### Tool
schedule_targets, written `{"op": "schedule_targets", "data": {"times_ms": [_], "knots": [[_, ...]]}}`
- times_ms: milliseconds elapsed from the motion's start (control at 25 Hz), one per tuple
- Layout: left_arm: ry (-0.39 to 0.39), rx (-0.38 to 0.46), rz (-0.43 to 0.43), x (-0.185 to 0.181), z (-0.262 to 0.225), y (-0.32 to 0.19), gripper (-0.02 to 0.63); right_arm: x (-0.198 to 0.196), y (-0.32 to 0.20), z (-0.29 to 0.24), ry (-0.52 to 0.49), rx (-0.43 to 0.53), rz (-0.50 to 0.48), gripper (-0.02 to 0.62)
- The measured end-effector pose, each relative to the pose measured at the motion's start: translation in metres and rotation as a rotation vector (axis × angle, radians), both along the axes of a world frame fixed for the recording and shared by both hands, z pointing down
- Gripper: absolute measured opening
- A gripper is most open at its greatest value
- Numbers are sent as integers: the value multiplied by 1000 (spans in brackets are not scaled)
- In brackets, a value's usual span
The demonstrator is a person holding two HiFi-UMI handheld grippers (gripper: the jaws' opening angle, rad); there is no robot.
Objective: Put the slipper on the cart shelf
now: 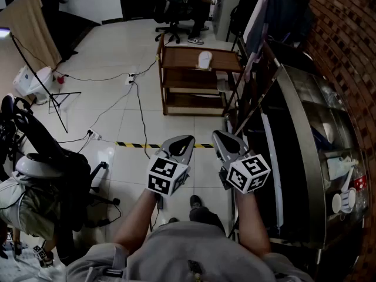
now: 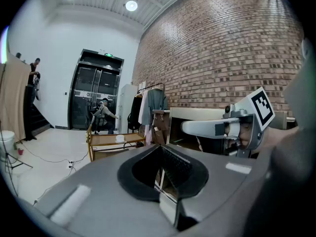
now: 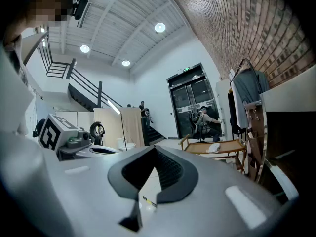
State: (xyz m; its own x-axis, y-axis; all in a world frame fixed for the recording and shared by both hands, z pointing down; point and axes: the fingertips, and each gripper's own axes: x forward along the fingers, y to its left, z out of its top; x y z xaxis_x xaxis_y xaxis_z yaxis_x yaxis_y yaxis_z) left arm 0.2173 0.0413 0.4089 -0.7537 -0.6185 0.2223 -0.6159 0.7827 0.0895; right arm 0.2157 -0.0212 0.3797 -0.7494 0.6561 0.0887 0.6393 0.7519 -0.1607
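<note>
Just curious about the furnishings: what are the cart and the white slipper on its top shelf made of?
The cart looks like wood, brown with a slight sheen on its shelves; it could be veneer. The slipper looks soft, perhaps fabric or foam: white, dull, rounded; too small to say which.

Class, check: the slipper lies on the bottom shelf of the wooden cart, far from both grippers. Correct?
No: the head view shows the slipper on the top shelf of the wooden cart, far from the left gripper and right gripper.
</note>
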Motion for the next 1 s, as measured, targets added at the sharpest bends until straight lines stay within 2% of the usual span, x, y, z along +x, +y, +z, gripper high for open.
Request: {"op": "schedule_targets", "data": {"times_ms": [200, 600, 1000], "knots": [[-1, 28, -27, -50, 2, -13, 8, -49, -16, -2, -19, 5, -22, -2], [2, 23, -111, -141, -14, -34, 8, -135, -47, -6, 2, -28, -77, -2], [2, 32, -121, -238, -14, -28, 8, -229, -45, -2, 3, -12, -81, -2]]}}
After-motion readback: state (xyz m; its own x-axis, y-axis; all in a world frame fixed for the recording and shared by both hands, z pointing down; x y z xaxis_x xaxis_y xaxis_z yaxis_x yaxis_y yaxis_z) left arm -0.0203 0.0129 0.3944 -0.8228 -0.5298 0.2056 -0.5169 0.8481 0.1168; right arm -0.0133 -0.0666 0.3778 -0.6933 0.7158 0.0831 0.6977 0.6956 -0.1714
